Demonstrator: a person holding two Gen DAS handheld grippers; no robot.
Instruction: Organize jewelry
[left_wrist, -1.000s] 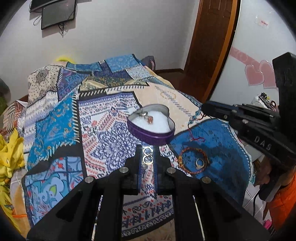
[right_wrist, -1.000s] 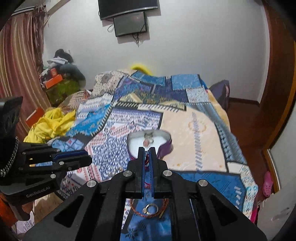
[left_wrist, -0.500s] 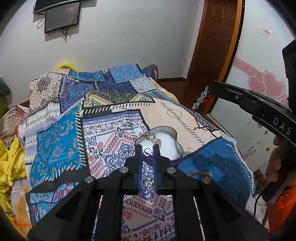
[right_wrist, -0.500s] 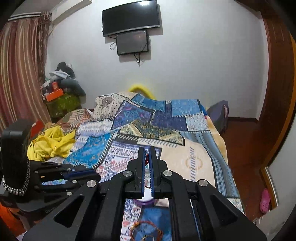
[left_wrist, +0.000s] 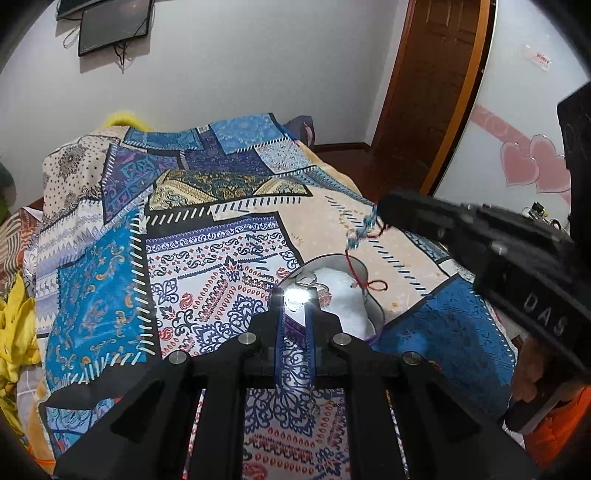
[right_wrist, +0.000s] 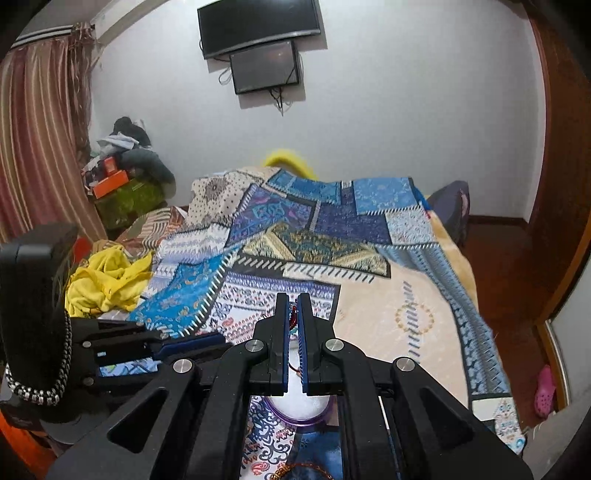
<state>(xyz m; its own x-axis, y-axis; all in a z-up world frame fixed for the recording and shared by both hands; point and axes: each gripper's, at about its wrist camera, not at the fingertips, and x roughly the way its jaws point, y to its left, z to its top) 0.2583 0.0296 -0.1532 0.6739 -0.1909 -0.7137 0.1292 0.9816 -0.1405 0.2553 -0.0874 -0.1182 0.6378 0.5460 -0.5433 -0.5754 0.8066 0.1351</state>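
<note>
A purple heart-shaped tin (left_wrist: 373, 317) with white lining sits on the patchwork bedspread; it also shows in the right wrist view (right_wrist: 295, 417). Silver rings and a pendant (left_wrist: 314, 286) lie in it. My left gripper (left_wrist: 294, 301) is slightly parted just above the tin's near rim, and nothing shows between its fingers. My right gripper (right_wrist: 293, 306) is shut on a blue beaded bracelet with red cord (left_wrist: 364, 236); the bracelet hangs over the tin. My right gripper also shows in the left wrist view (left_wrist: 384, 210). An orange bracelet (right_wrist: 299, 470) lies on the blue patch.
The patchwork bedspread (left_wrist: 207, 266) covers the bed. Yellow cloth (right_wrist: 107, 277) lies at its left. A wooden door (left_wrist: 428, 85) and a wall with pink hearts (left_wrist: 532, 166) stand on the right. Screens (right_wrist: 262, 44) hang on the far wall.
My left gripper moved forward over the tin and let the silver rings go into it. My right gripper came down and brought the hanging bracelet over the tin.
</note>
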